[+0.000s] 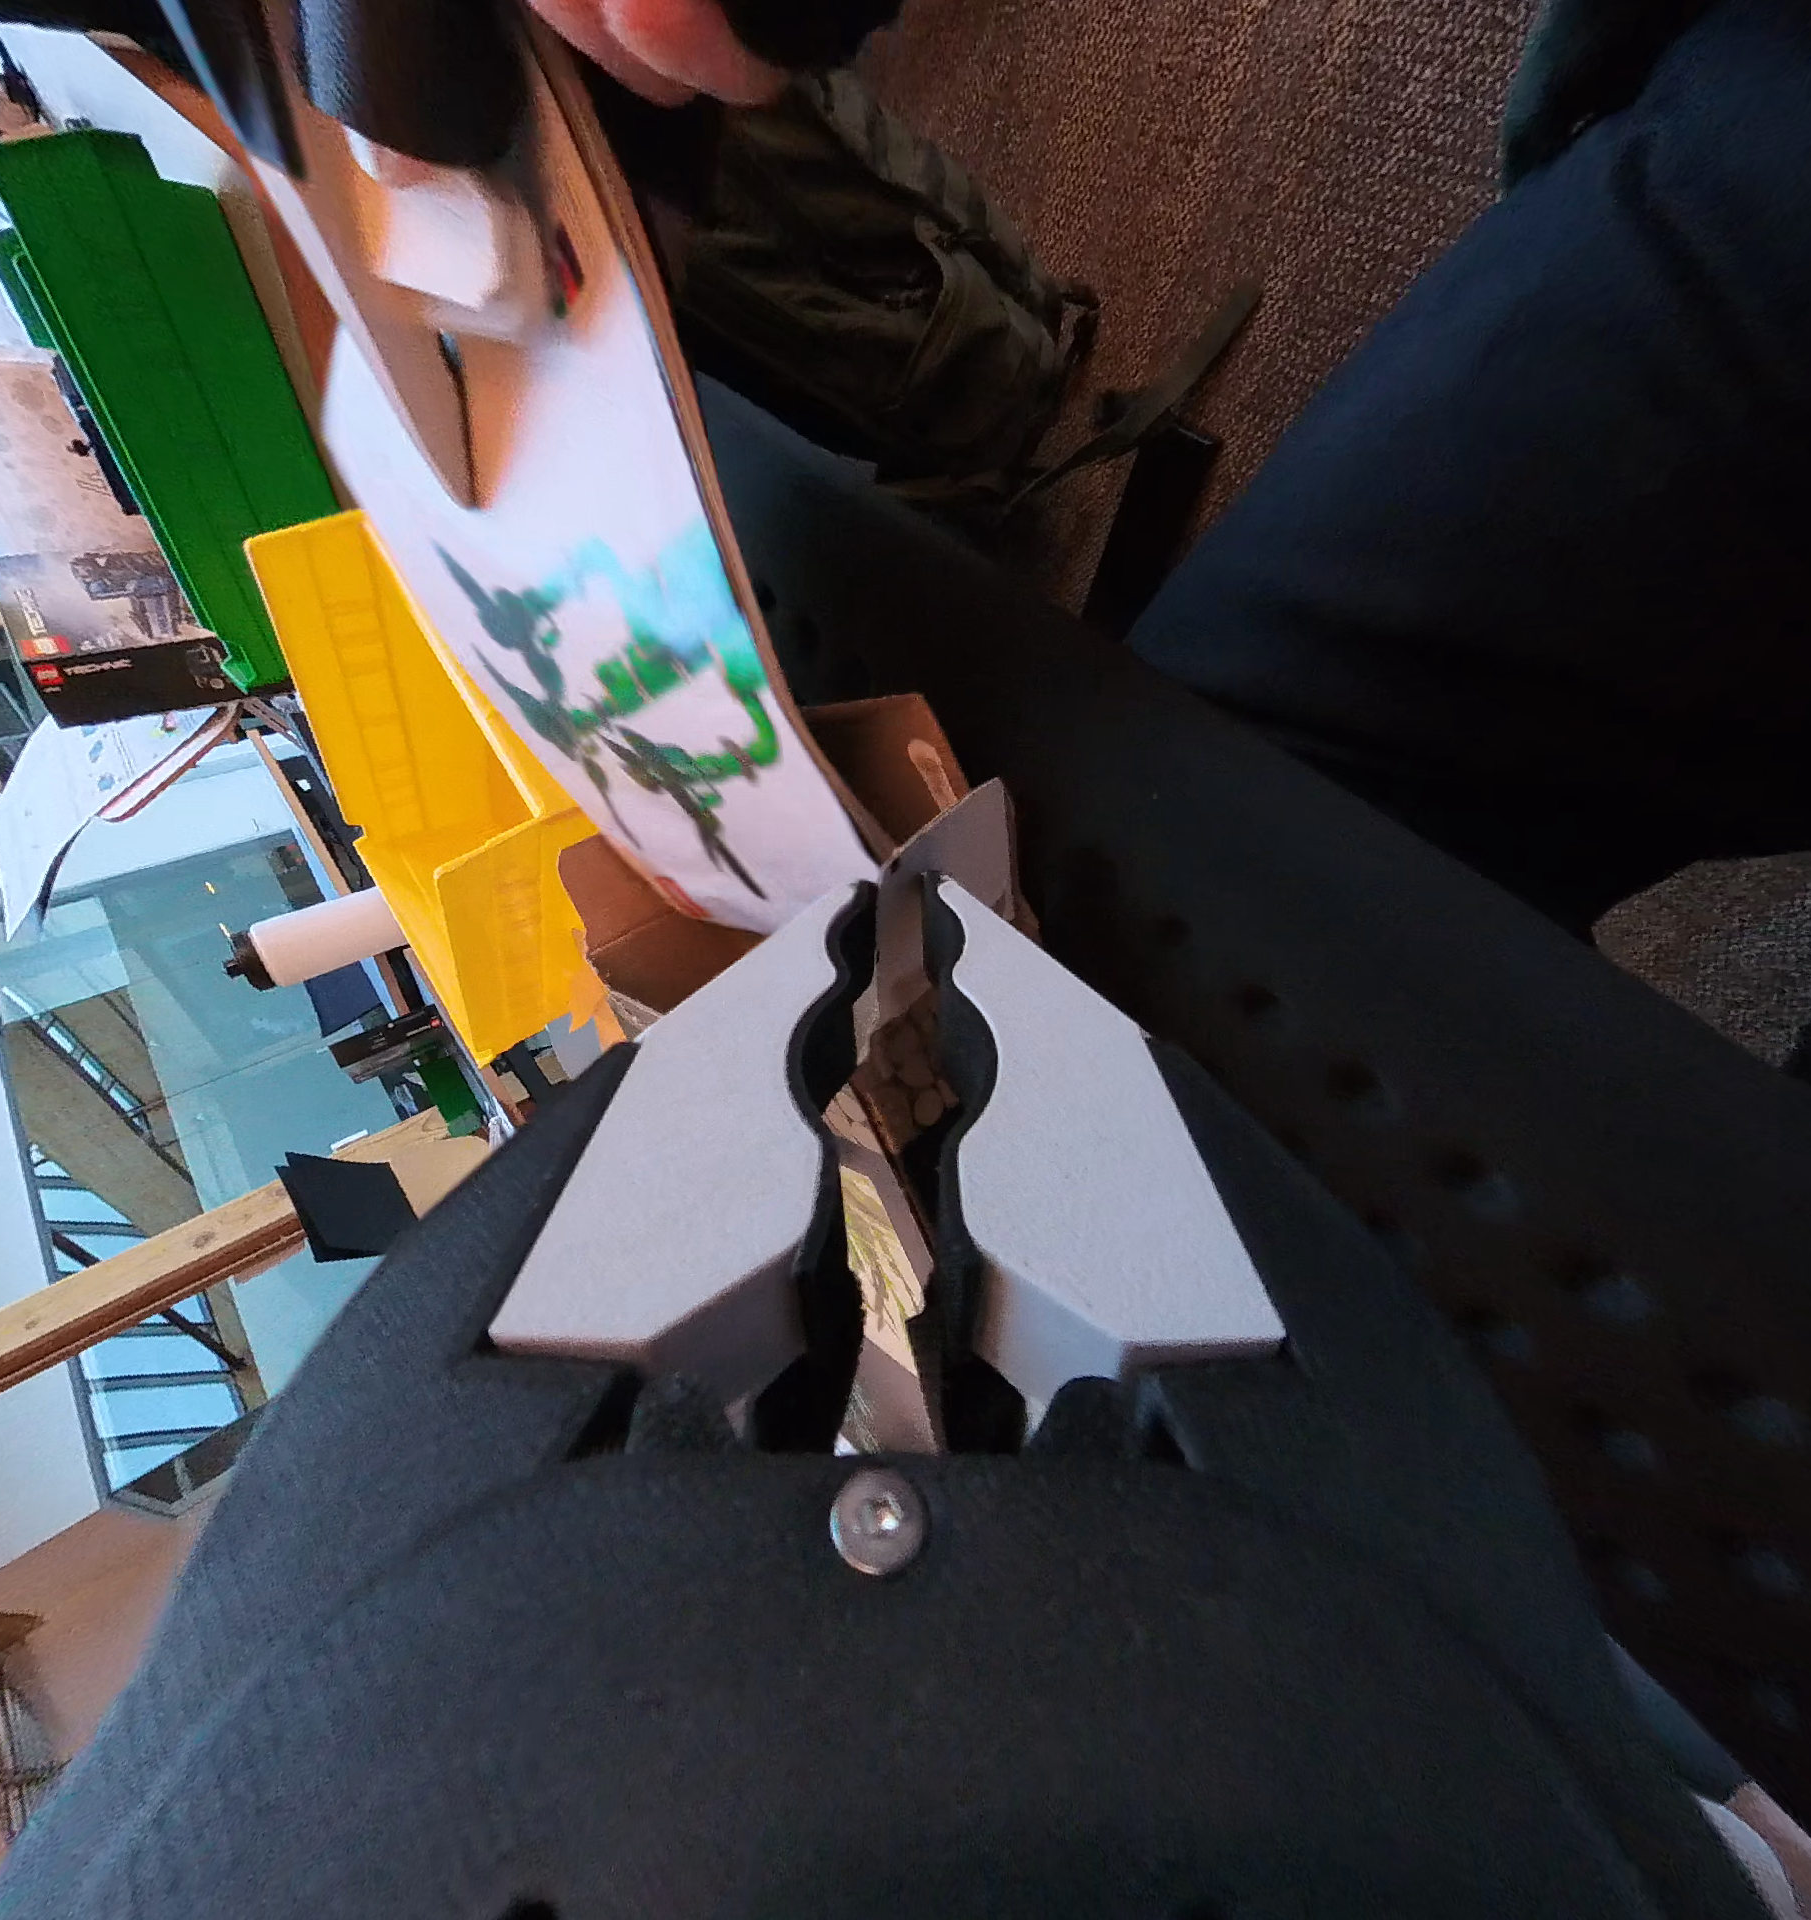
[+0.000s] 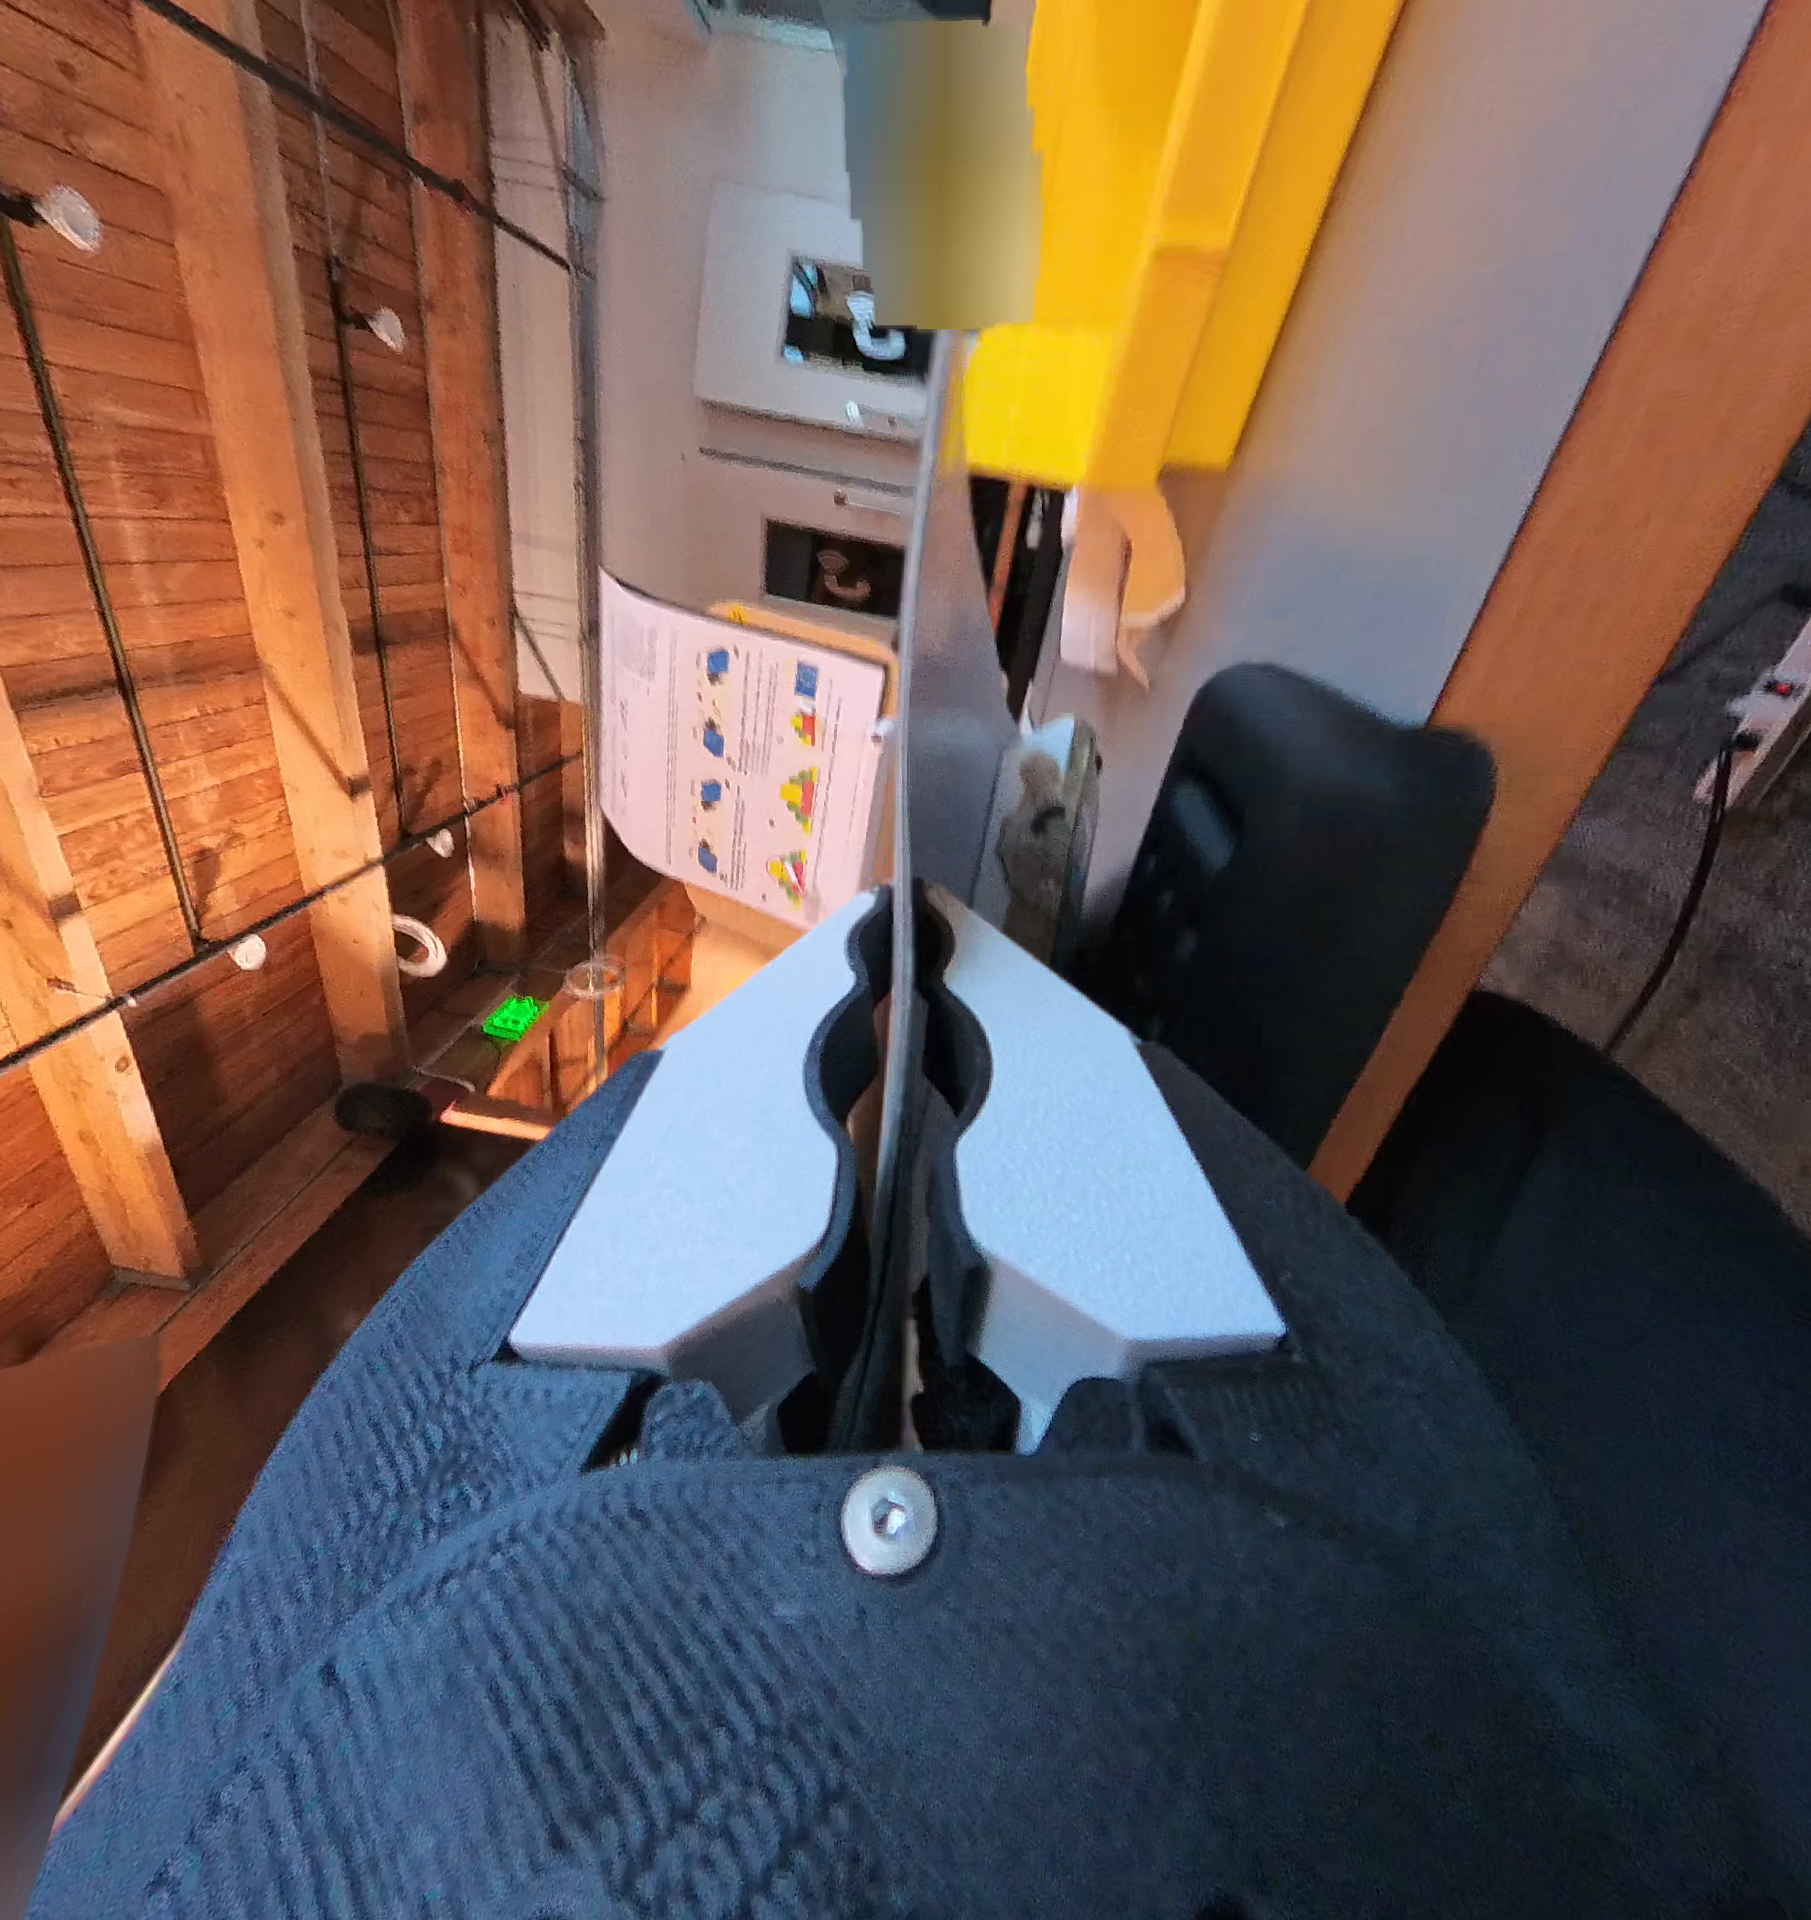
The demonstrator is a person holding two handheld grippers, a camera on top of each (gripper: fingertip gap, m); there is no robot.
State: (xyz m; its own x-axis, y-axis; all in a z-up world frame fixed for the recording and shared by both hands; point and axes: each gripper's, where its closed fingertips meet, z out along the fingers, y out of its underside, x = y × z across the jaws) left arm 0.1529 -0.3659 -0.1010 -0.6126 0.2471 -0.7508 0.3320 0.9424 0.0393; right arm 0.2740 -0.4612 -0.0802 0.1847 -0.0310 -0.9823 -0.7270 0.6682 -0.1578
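Observation:
My left gripper (image 1: 901, 896) is shut on a grey cardboard flap (image 1: 958, 831) at the corner of a flat cardboard box (image 1: 568, 582) with a white face and a green print. The box slants up to the upper left, where my right gripper (image 1: 402, 94) holds its far end, blurred, with a hand (image 1: 652, 42) behind it. In the right wrist view my right gripper (image 2: 911, 906) is shut on the thin edge of the same box (image 2: 958, 644), seen edge-on and running straight up. A black body that may be the left gripper (image 2: 1296, 883) sits just right of it.
A yellow bin (image 1: 413, 748) and a green bin (image 1: 153, 343) lie beside the box, with a dark boxed set (image 1: 80, 623) behind. A backpack (image 1: 880, 291) lies on the carpet. The right wrist view shows the yellow bin (image 2: 1140, 260), a printed sheet (image 2: 745, 790), a wooden wall (image 2: 205, 623). My hands' fingertips stand some 15 cm from each other.

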